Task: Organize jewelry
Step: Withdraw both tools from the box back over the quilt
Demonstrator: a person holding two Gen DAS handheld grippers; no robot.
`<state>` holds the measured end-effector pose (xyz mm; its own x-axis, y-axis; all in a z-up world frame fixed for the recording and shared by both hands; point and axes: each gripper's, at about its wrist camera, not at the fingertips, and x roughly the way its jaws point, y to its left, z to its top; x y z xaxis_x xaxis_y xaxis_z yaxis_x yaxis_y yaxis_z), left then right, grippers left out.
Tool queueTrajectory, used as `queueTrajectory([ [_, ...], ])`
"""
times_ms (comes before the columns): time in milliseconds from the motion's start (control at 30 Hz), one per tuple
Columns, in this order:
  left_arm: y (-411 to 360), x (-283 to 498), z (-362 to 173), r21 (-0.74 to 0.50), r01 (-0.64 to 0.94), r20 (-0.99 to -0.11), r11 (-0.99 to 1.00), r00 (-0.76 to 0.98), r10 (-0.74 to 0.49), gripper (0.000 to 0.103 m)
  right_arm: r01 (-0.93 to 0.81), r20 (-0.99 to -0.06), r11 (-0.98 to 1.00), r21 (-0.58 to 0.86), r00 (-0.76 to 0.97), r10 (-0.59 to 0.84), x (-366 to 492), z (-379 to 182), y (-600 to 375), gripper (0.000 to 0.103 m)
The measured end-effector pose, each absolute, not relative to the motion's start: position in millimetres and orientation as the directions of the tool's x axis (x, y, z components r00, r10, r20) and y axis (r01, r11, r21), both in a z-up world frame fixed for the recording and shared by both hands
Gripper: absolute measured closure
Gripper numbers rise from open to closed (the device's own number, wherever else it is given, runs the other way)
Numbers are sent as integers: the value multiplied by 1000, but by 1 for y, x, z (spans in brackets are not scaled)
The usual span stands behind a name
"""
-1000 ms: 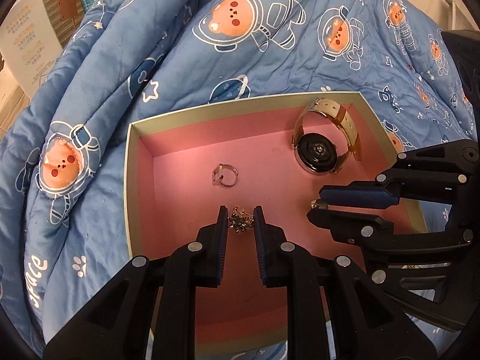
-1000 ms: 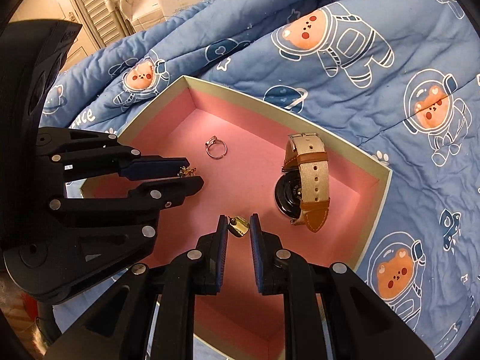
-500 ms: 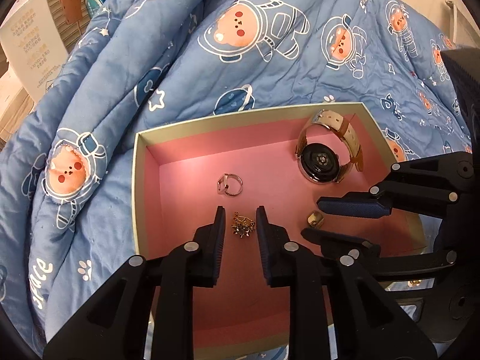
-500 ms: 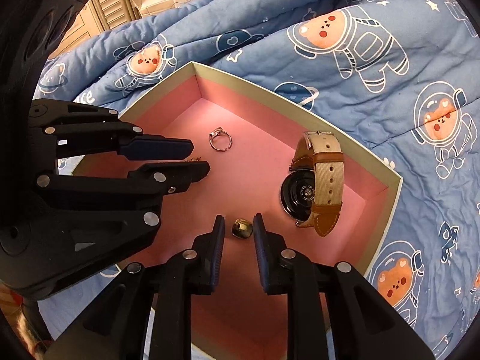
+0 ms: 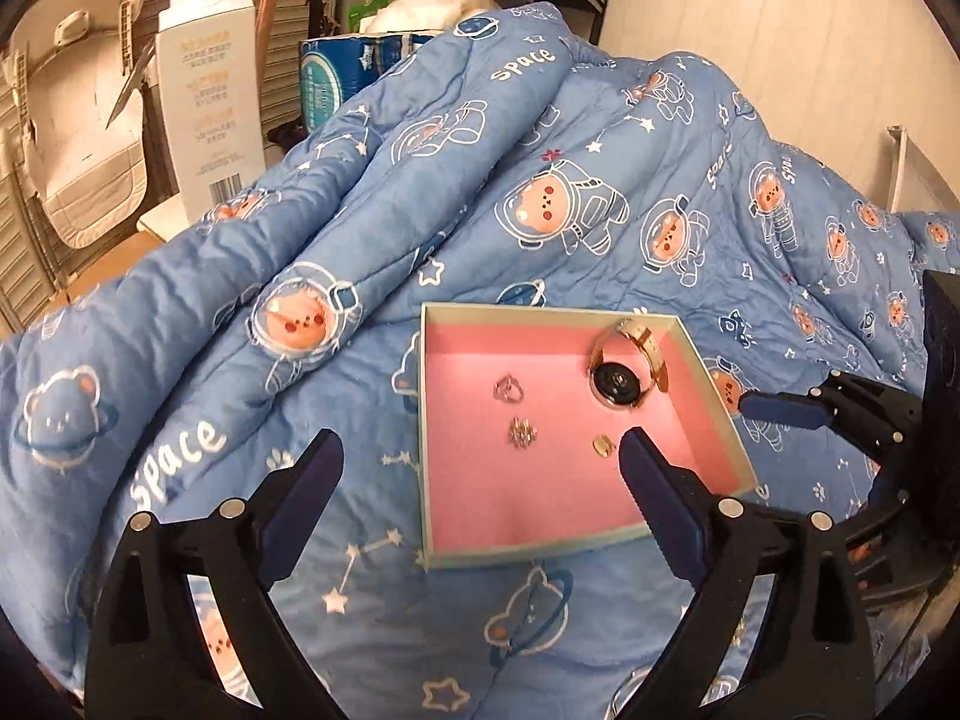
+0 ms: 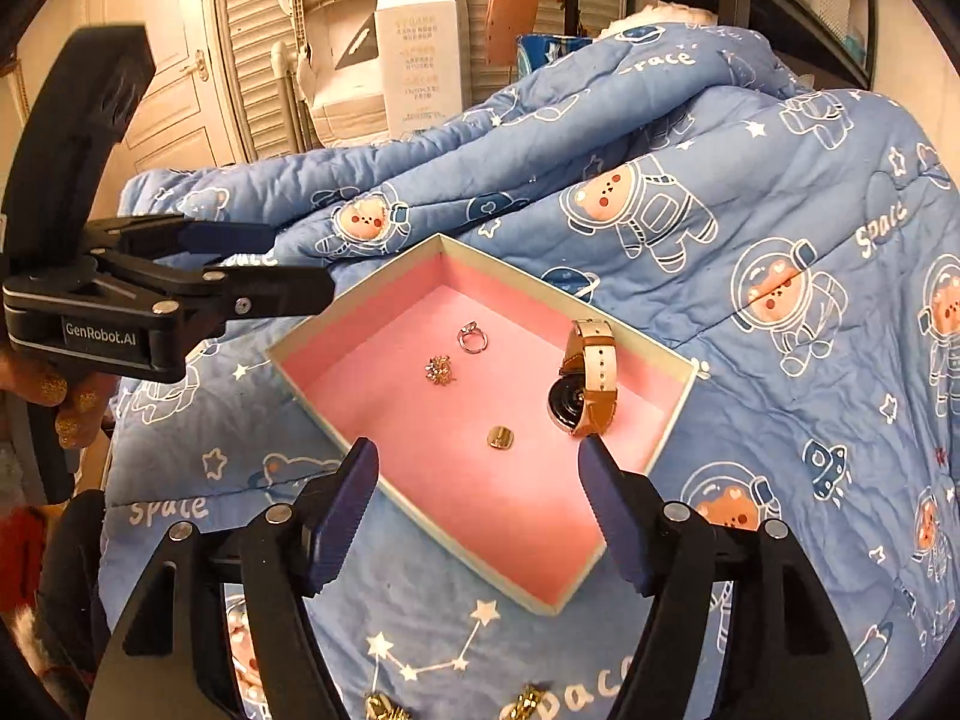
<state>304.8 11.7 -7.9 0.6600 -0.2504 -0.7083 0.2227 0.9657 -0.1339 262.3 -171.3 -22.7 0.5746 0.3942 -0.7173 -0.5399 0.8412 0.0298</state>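
Observation:
A pink-lined box [image 5: 427, 420] [image 6: 360, 294] lies on a blue quilt. In it are a silver ring [image 5: 509, 389] [image 6: 472, 337], a sparkly brooch [image 5: 522, 433] [image 6: 441, 369], a small gold piece [image 5: 602, 446] [image 6: 500, 437] and a tan-strapped watch [image 5: 624, 377] [image 6: 585, 387]. My left gripper [image 5: 480, 468] [image 6: 273, 270] is wide open and empty, held back above the box's near left side. My right gripper [image 6: 478, 480] is wide open and empty, above the box's near edge; one of its fingers [image 5: 780, 410] shows in the left wrist view.
The blue bear-print quilt [image 5: 540, 210] [image 6: 750, 240] is bunched into a ridge behind the box. Gold chain pieces [image 6: 384, 708] lie on the quilt near the bottom of the right wrist view. A white carton [image 5: 204, 96] [image 6: 420, 42] and a folded chair stand behind.
Both grippers have opened wide and pulled back and up from the box. The brooch and the gold piece, held a second ago, now lie loose on the pink lining.

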Motion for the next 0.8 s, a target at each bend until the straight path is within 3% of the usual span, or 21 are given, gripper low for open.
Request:
queueTrajectory([
  [467,-1,188,-55,-140,269,-709,953,645,-286,11,-452,-730,888,81,579,362,191,-46,-214,34],
  [800,-15,156,-79,-189,274,-723,943,611,-322,11,-472,-756,877,87,542,367,161,-69,-212,54],
])
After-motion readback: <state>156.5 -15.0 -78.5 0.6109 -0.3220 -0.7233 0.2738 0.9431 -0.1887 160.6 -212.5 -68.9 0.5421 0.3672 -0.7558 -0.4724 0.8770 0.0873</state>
